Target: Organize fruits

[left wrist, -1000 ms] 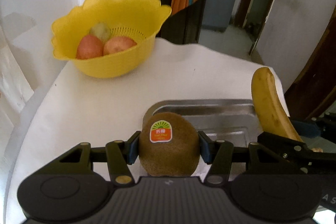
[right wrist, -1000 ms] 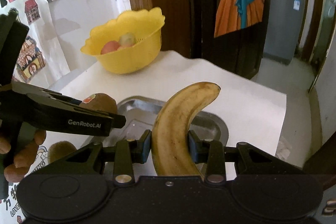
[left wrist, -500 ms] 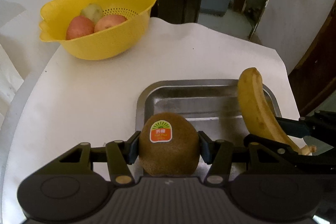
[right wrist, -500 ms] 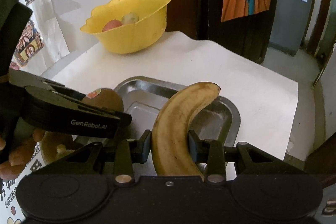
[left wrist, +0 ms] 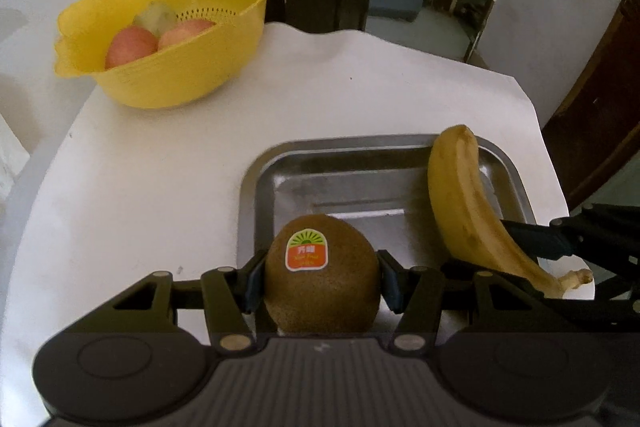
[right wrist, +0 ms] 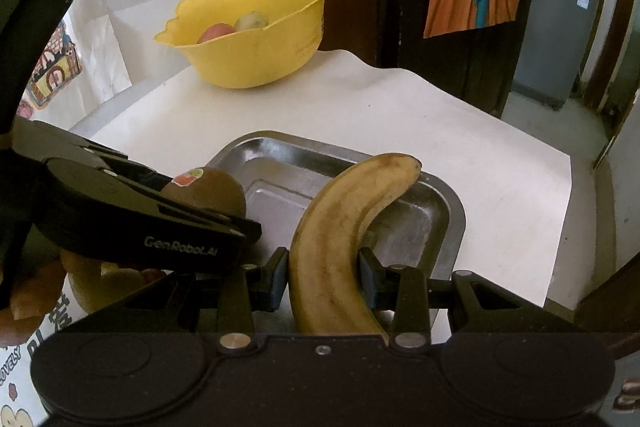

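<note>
My left gripper (left wrist: 322,279) is shut on a brown kiwi (left wrist: 322,275) with an orange and green sticker, held over the near left part of the steel tray (left wrist: 256,187). My right gripper (right wrist: 324,281) is shut on a yellow banana (right wrist: 344,223) that curves up over the tray's (right wrist: 456,211) right side. In the left wrist view the banana (left wrist: 468,203) and the right gripper's dark fingers (left wrist: 536,239) show at the right. In the right wrist view the kiwi (right wrist: 208,187) sits in the left gripper at the left.
A yellow scalloped bowl (left wrist: 180,75) with two red apples (left wrist: 132,45) and a greenish fruit stands at the table's far left; it also shows in the right wrist view (right wrist: 256,55). The white table (left wrist: 140,187) ends at the right near a dark doorway. Another fruit (right wrist: 100,287) lies under the left gripper.
Both grippers have moved forward and lower over the tray with their fruits. The tray now shows more fully and the bowl looks nearer.
</note>
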Action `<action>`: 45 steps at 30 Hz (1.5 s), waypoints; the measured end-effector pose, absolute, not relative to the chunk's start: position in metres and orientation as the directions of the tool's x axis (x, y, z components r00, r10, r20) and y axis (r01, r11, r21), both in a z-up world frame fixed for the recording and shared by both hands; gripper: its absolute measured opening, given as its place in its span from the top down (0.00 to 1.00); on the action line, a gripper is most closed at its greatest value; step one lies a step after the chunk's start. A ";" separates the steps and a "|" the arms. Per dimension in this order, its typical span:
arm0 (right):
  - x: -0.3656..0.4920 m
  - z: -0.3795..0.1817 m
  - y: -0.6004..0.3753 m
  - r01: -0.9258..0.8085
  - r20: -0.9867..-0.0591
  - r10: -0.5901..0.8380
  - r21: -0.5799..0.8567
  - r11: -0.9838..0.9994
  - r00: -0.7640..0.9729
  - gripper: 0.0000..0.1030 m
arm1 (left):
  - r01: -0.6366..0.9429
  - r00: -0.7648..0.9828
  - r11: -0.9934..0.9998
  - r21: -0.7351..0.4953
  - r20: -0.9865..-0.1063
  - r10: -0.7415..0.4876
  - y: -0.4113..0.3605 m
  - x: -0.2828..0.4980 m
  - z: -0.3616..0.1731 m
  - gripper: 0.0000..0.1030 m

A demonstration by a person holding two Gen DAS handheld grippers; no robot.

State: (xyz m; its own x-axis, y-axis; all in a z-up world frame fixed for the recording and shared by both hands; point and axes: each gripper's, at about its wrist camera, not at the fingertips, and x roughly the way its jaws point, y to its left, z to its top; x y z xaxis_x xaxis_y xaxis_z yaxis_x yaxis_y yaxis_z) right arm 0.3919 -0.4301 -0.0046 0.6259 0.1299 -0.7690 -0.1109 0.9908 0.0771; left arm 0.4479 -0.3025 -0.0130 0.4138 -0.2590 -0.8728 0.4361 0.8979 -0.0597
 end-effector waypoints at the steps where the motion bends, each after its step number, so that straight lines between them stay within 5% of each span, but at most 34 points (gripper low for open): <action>1: 0.391 -0.005 -0.431 -0.106 -0.767 0.132 0.083 0.991 0.628 0.62 | 0.434 0.412 0.899 -0.062 -0.874 -0.259 -0.303 0.447 -0.014 0.41; 10: 0.367 0.014 -0.434 -0.096 -0.711 0.091 0.033 0.995 0.697 0.46 | 0.425 0.478 0.905 -0.038 -0.839 -0.260 -0.298 0.438 0.004 0.36; 27: 0.293 0.053 -0.416 -0.007 -0.519 0.021 0.030 1.000 0.855 0.07 | 0.359 0.640 0.929 -0.086 -0.702 -0.313 -0.259 0.395 0.055 0.03; 36: 0.248 0.037 -0.406 0.076 -0.342 -0.053 0.053 0.996 0.938 0.01 | 0.351 0.775 0.932 -0.093 -0.529 -0.345 -0.225 0.353 0.046 0.01; 45: 0.212 0.028 -0.398 0.111 -0.284 -0.070 0.131 0.985 0.956 0.01 | 0.346 0.844 0.937 -0.044 -0.421 -0.331 -0.190 0.316 0.026 0.01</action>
State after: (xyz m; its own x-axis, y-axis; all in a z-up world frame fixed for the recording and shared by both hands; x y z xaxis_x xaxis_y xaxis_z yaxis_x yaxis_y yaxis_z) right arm 0.2115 -0.3980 0.0278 0.9561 -0.0701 -0.2844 0.1111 0.9852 0.1307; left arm 0.3163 -0.1897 0.0261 0.8442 -0.3313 -0.4215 0.3460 0.9372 -0.0437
